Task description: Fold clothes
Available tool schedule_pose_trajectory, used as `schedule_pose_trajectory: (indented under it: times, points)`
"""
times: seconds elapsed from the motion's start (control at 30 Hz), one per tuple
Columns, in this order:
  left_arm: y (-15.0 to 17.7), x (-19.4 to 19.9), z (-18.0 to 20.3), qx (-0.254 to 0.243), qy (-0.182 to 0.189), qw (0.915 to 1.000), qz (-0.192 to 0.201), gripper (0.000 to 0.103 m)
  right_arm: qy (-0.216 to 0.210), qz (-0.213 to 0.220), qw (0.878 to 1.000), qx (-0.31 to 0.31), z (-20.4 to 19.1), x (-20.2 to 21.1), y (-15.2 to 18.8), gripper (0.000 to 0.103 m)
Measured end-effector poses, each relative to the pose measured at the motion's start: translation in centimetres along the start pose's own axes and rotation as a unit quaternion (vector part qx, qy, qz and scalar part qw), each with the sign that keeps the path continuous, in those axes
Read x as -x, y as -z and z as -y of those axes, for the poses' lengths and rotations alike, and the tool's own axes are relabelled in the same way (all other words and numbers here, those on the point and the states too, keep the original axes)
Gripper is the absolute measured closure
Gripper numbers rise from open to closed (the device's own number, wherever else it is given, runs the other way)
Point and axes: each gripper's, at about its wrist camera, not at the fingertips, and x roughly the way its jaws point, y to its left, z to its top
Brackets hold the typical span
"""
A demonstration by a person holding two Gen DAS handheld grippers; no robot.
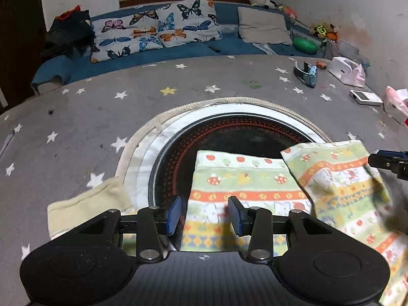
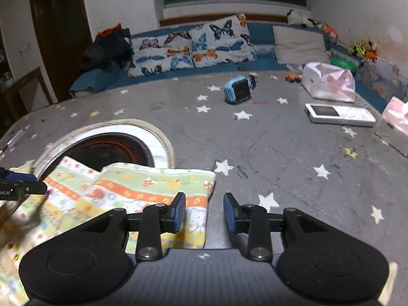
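A patterned garment (image 1: 244,186) in green, orange and yellow bands lies on the grey star-print table cover (image 1: 102,107), partly over the round black stove inset (image 1: 229,132). Its right part (image 1: 339,176) is folded over. My left gripper (image 1: 205,215) is open, low over the garment's near left edge. In the right wrist view the same garment (image 2: 142,186) lies at the lower left. My right gripper (image 2: 204,210) is open over its right edge, the left finger above the cloth, the right finger above the bare cover. Each gripper's tip shows at the edge of the other's view.
A pale yellow cloth (image 1: 86,206) lies left of the garment. A blue watch (image 2: 238,90), a white remote (image 2: 339,113) and tissue packs (image 2: 329,81) lie on the cover's right side. A sofa with butterfly pillows (image 1: 153,30) runs behind the table.
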Motion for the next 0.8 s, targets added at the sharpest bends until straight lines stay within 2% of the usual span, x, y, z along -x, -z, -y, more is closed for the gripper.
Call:
schedule_pose_trajectory:
  times: [0.2,0.27,0.3,0.37,0.43,0.5,0.63,0.8]
  points:
    - [-0.3,-1.2,0.5,-0.011,0.003,0.9999,0.001,0.06,-0.002,-0.007,1.0,-0.002,0.1,-1.4,-0.3,0.072]
    - [-0.4,-1.2,0.8,-0.017,0.006,0.9998,0.004,0.073,-0.001,-0.003,1.0,0.0,0.0,-1.4,-0.5,0.08]
    - [-0.4,-1.2,1.0,-0.021,0.009,0.9997,0.005,0.076,-0.001,-0.002,1.0,0.001,-0.1,-1.4,-0.7,0.086]
    - [-0.4,-1.2,1.2,-0.026,0.014,0.9995,0.007,0.093,-0.001,0.002,1.0,0.003,-0.3,-1.4,-0.9,0.092]
    - [-0.4,-1.2,1.2,-0.025,0.013,0.9996,0.009,0.098,0.0,0.005,1.0,0.005,-0.5,-1.4,-1.1,0.096]
    - [-0.5,-1.1,1.1,-0.022,0.01,0.9996,0.012,0.099,0.0,0.009,1.0,0.007,-0.7,-1.4,-1.4,0.1]
    - [-0.9,-0.6,0.3,-0.016,-0.023,0.9992,0.028,0.099,0.001,0.016,1.0,0.011,-1.0,-1.5,-1.8,0.101]
    - [-2.1,-0.3,-2.3,0.012,-0.058,0.9972,0.045,0.1,0.008,0.026,1.0,0.009,-1.3,-2.5,-3.4,0.101]
